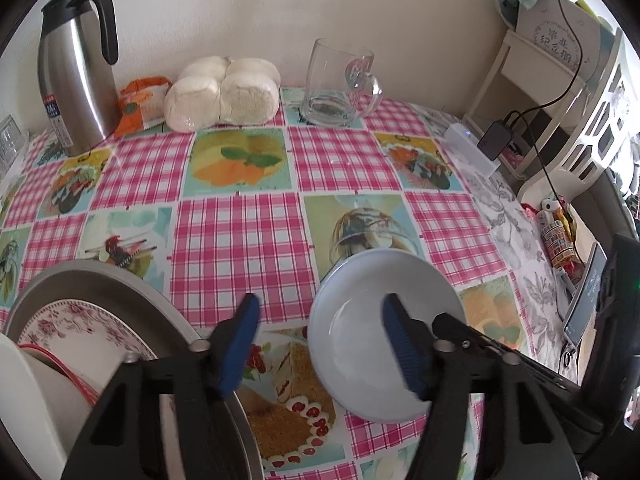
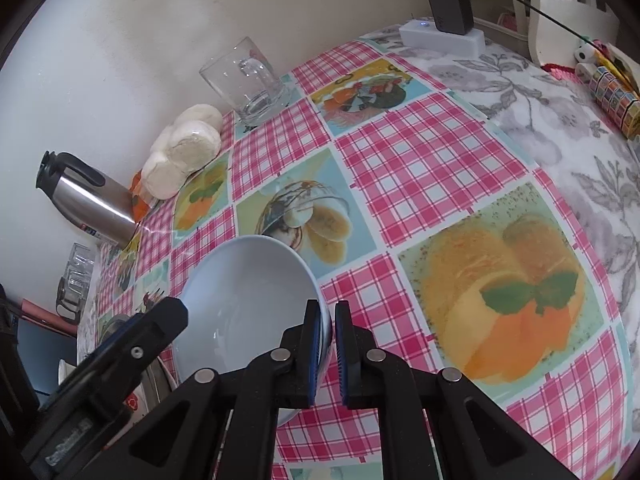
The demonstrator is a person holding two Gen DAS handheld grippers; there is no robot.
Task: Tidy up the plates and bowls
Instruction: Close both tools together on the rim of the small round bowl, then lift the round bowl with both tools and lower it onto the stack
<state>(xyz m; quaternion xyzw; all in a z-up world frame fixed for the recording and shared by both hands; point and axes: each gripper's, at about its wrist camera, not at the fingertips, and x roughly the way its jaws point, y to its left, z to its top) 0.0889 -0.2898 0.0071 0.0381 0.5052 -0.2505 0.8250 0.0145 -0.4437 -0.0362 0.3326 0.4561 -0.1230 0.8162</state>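
Far left, against the wall: steel thermos jug (image 1: 76,76) upright on the checked tablecloth (image 1: 240,240), an orange packet (image 1: 140,104) just beside it, then a bag of white buns (image 1: 224,94). Nearer the camera at lower left: grey tray (image 1: 100,284) holding a floral plate (image 1: 88,328), with a white dish (image 1: 24,392) partly over it, red-lined at the rim.

Centre, back: empty glass mug (image 1: 340,84) standing upright near the wall.

Centre foreground: left gripper (image 1: 320,344) with blue pads roughly half open, nothing pinched between them; right pad in front of the pale blue bowl (image 1: 360,328), left pad over bare cloth, clear of the tray's edge. No telling whether the right pad touches the bowl.

Pale blue bowl tilted, its far edge raised above the cloth, lying between the tray and the table's right side. Right gripper (image 2: 328,344) clamped on the bowl's near right rim, one pad inside the wall, one outside, jaws nearly closed on it.

Right: white power strip (image 1: 472,148) with a black adapter (image 1: 496,138) plugged in, on a grey floral cloth (image 2: 540,100). Farther right, a white shelf unit (image 1: 532,68) and a phone (image 1: 584,300) at the table's edge.
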